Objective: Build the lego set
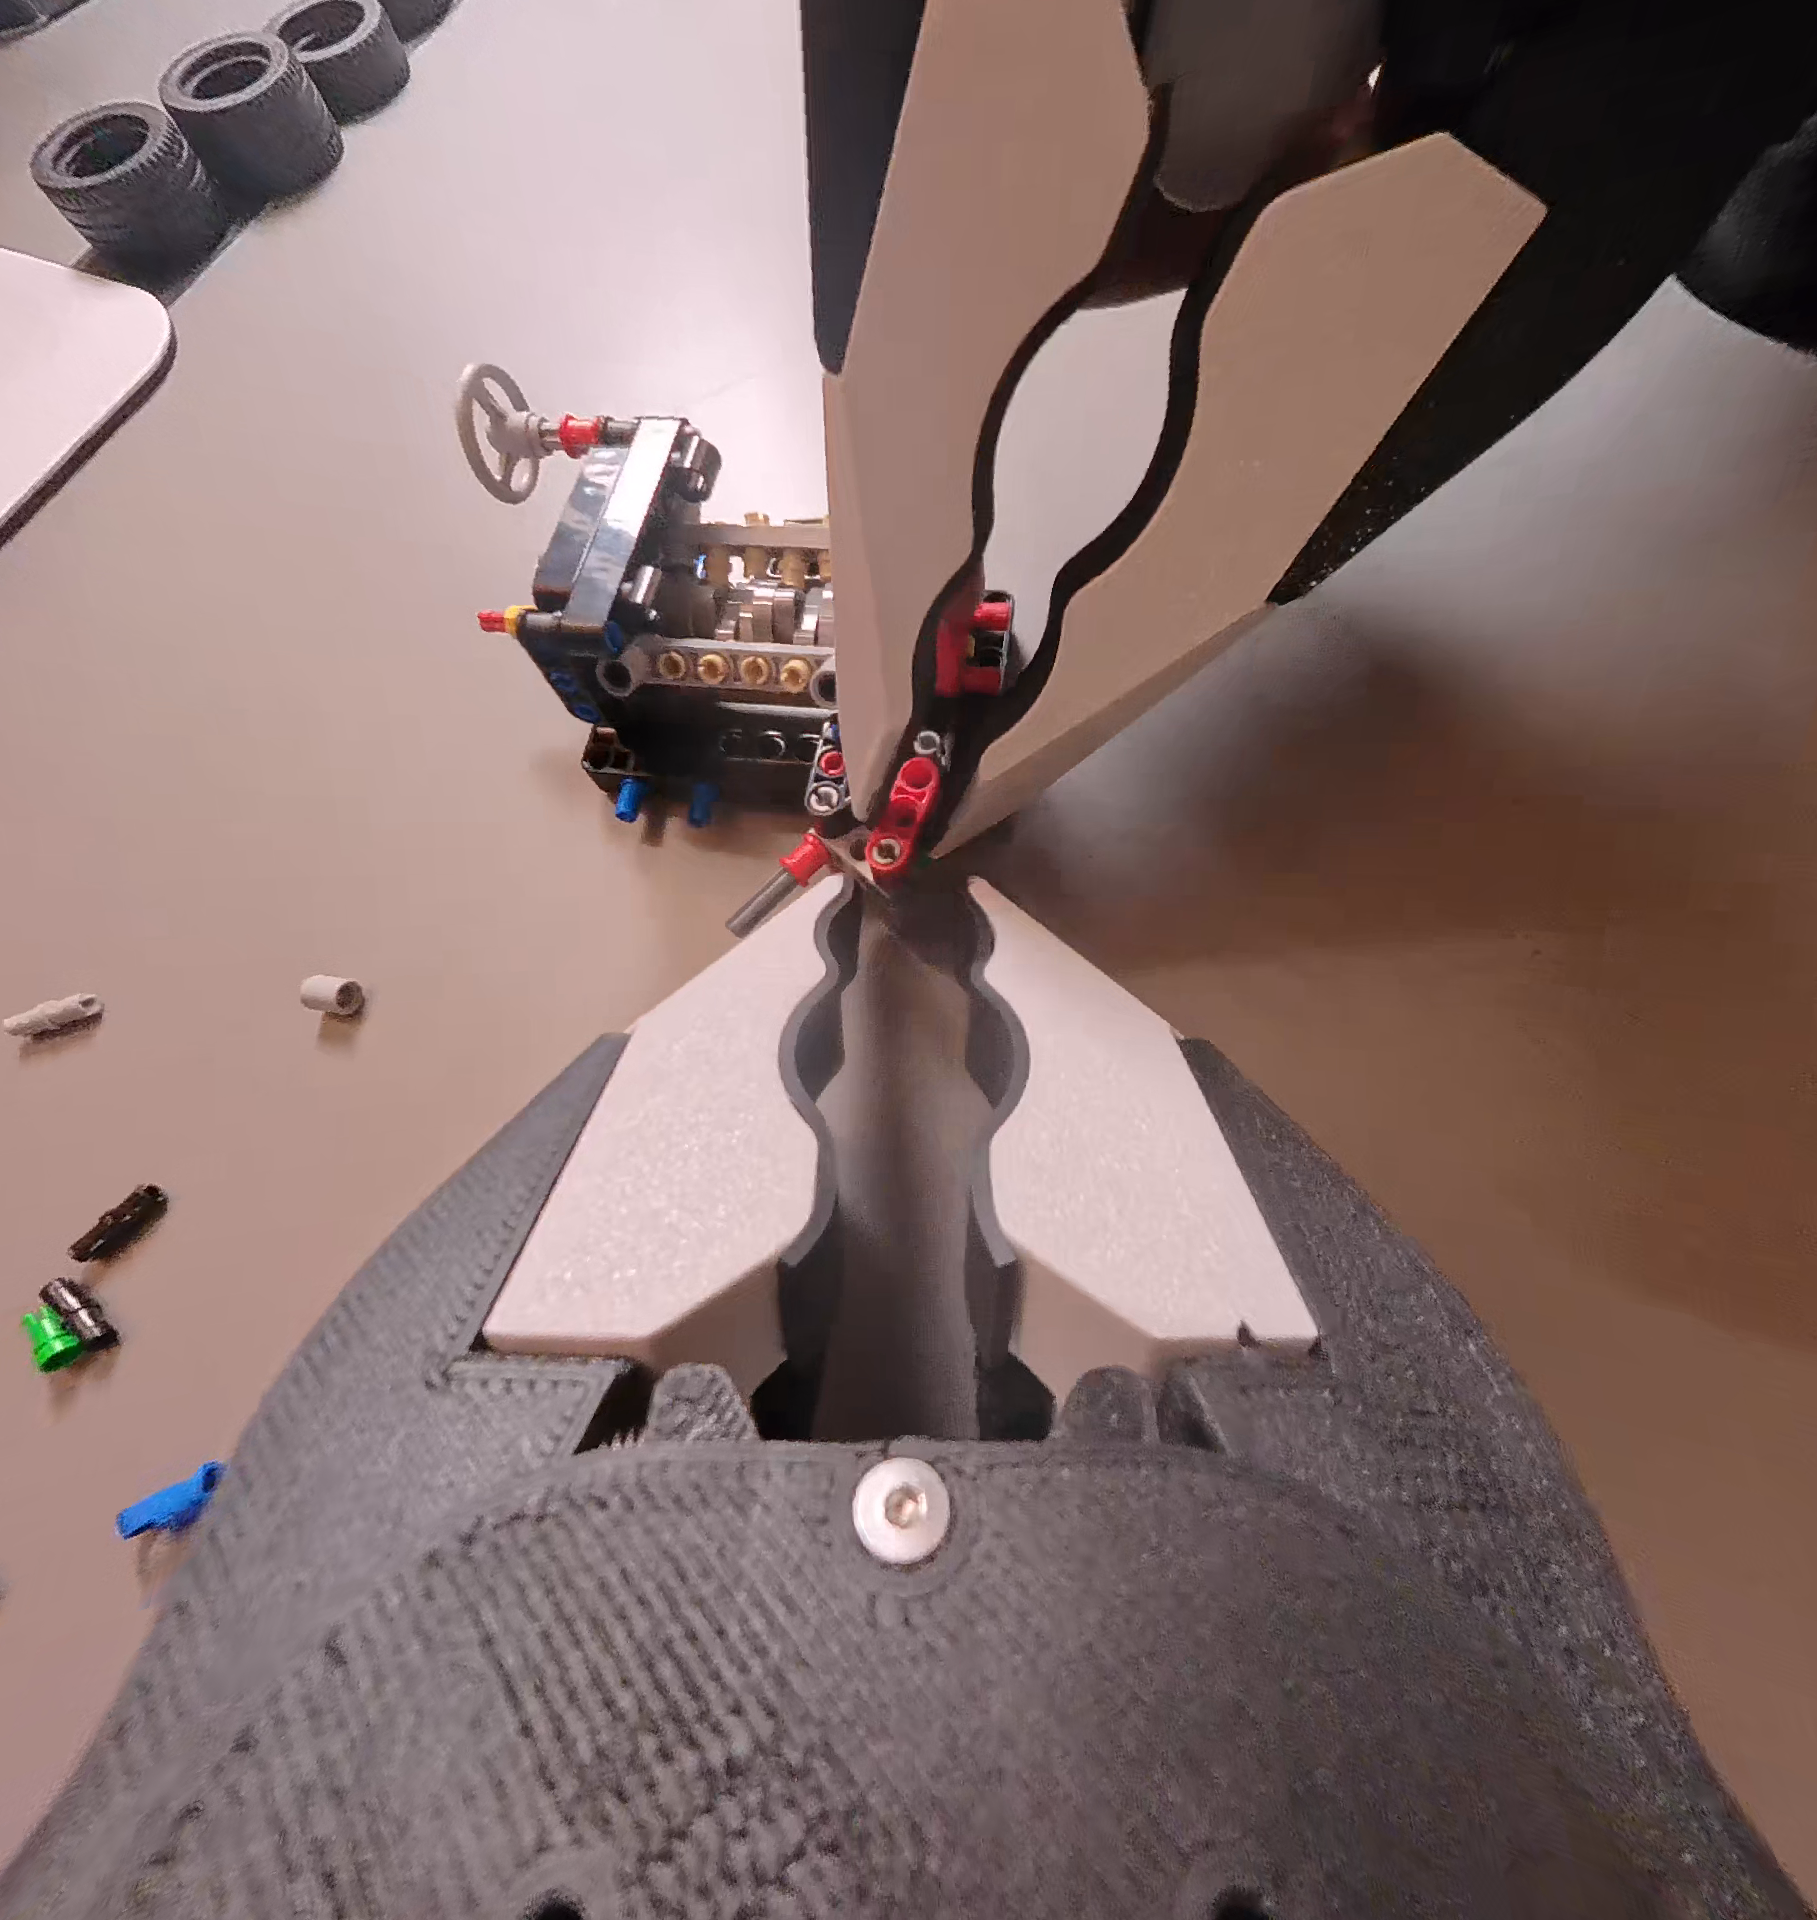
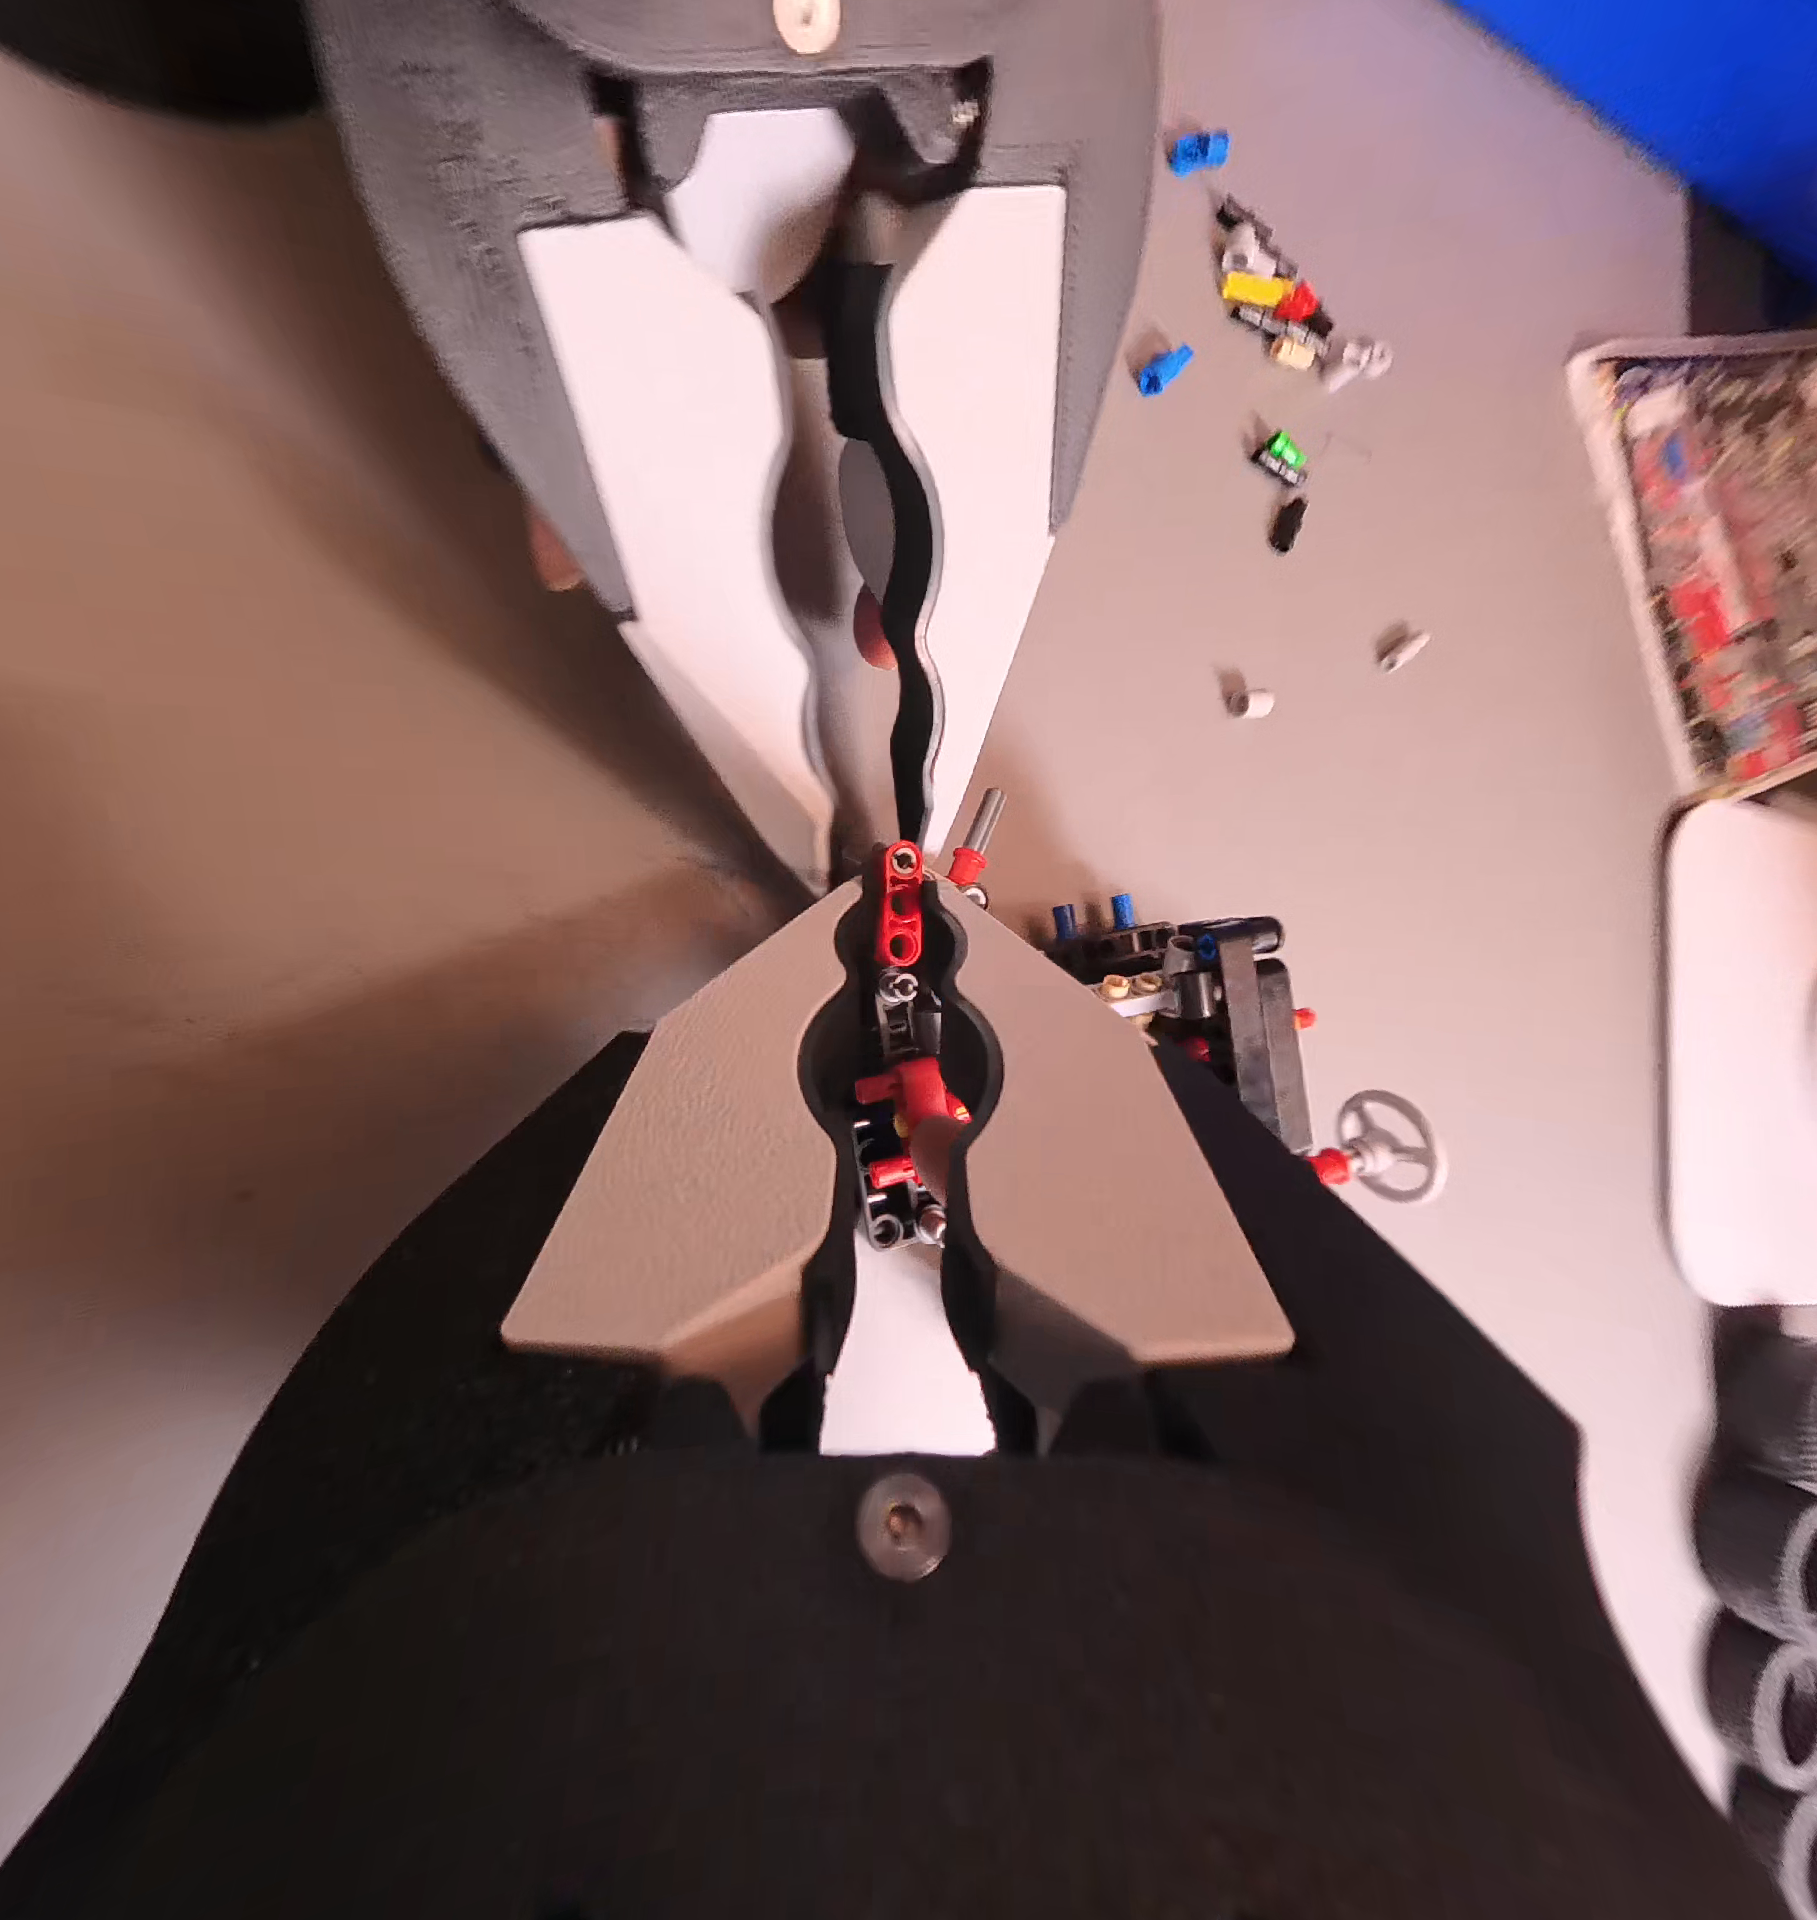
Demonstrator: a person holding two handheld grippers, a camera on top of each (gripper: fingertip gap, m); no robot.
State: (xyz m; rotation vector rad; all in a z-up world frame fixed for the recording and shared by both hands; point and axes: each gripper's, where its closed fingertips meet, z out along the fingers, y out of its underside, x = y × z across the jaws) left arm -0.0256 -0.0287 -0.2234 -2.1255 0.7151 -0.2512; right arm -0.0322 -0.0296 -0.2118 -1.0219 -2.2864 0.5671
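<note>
Where the two grippers meet tip to tip above the desk (image 1: 1403, 1039), a small subassembly (image 1: 909, 800) is held between them. From the left wrist view, the left gripper (image 1: 899, 899) is seen nearly closed, its fingertips pressed to the lower end of the subassembly beside a grey axle (image 1: 764, 904) with a red bush; whether that end is actually pinched cannot be told, since the contact is hidden. Just beyond, the right gripper (image 1: 899, 826) is closed on the subassembly, with a red beam (image 2: 902, 902) sticking out past its tips toward the left gripper. Such a hold is judged to steady the piece from one side so that a part can be pushed or aligned from the other.

Behind the grippers, the main model (image 1: 675, 644), with a grey steering wheel (image 1: 493, 431), is left standing on the desk, touched by neither gripper. Loose pins (image 1: 62, 1330) and connectors are scattered toward the left edge, presumably kept within reach. Farther off, tyres (image 1: 218, 114) are lined up near the far left corner, beside a white tray (image 1: 42, 374). In the right wrist view a parts box (image 2: 1735, 561) is seen lying past the loose pieces.
</note>
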